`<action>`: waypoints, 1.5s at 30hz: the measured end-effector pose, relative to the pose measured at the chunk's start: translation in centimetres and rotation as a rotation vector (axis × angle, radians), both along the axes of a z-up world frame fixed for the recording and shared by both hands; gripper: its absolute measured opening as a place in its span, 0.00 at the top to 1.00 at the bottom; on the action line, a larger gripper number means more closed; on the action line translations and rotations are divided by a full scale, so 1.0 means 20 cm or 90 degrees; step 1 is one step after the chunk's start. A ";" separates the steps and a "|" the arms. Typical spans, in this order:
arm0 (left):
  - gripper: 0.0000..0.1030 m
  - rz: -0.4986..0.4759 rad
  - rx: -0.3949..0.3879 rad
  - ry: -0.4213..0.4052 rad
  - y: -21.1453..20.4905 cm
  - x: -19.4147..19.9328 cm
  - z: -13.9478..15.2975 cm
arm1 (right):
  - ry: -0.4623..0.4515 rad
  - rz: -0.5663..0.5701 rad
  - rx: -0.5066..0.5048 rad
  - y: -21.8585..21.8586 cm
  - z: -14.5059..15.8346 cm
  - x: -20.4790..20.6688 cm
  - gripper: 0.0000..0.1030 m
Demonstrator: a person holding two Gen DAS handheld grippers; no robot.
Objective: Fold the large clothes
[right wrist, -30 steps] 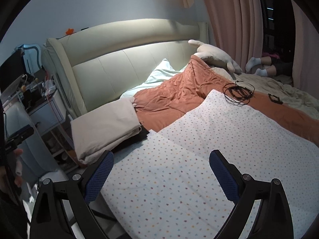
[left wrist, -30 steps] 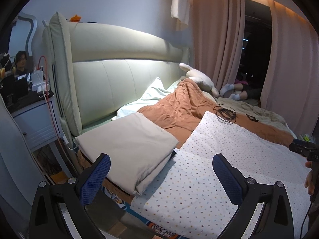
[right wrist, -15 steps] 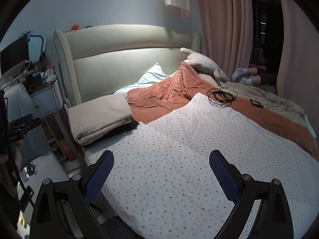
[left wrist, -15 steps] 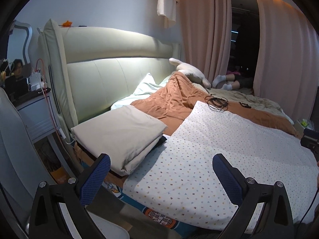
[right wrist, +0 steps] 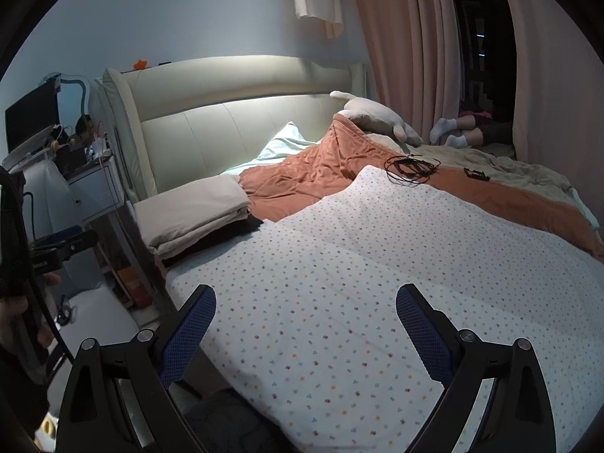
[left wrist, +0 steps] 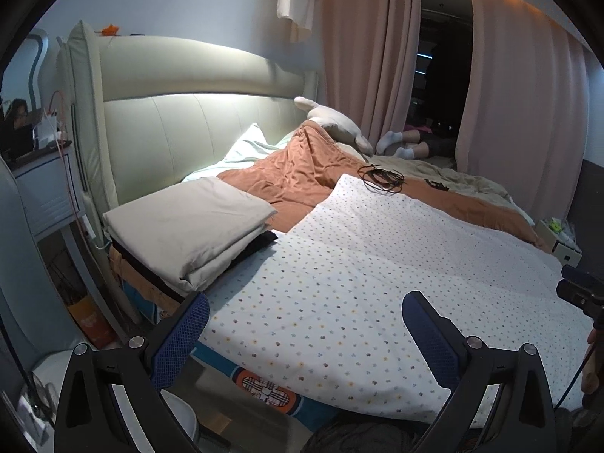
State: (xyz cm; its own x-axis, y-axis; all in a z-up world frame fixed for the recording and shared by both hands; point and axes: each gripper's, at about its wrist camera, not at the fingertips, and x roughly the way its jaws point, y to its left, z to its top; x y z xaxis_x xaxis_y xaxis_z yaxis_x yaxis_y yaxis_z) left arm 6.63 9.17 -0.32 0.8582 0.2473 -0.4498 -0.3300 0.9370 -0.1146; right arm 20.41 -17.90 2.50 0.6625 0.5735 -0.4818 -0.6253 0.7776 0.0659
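Operator: Where does the work item lie?

Technician: The dotted sheet (left wrist: 370,264) lies spread flat over the bed (left wrist: 264,381), from the foot edge up to the orange quilt (left wrist: 302,173). A folded beige stack (left wrist: 188,222) occupies the head-end corner on the nightstand side. A coil of black cable (right wrist: 411,168) rests at the sheet's far edge.

Operator: How will the sheet handle?

Technician: It appears thin, soft and light. It will likely drape and sag between hold points, so two corners should be taken together. The near corners along the foot edge are the suggested grip points.

Operator: Gripper status?

Technician: The left gripper (left wrist: 304,334) hovers above the near edge, jaws apart, holding nothing. The right gripper (right wrist: 305,326) is likewise spread wide, empty, over the sheet.
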 end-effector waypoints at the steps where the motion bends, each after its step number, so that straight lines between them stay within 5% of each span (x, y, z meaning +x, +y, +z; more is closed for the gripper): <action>1: 0.01 -0.004 0.006 0.003 -0.02 0.01 -0.01 | 0.009 -0.006 0.008 -0.03 -0.02 -0.01 0.06; 16: 0.01 -0.027 -0.017 -0.006 -0.11 0.04 -0.04 | 0.014 -0.089 0.020 -0.21 -0.11 -0.07 0.06; 45: 0.01 -0.016 -0.010 -0.010 -0.12 0.01 0.00 | 0.021 -0.090 0.035 -0.21 -0.12 -0.03 0.06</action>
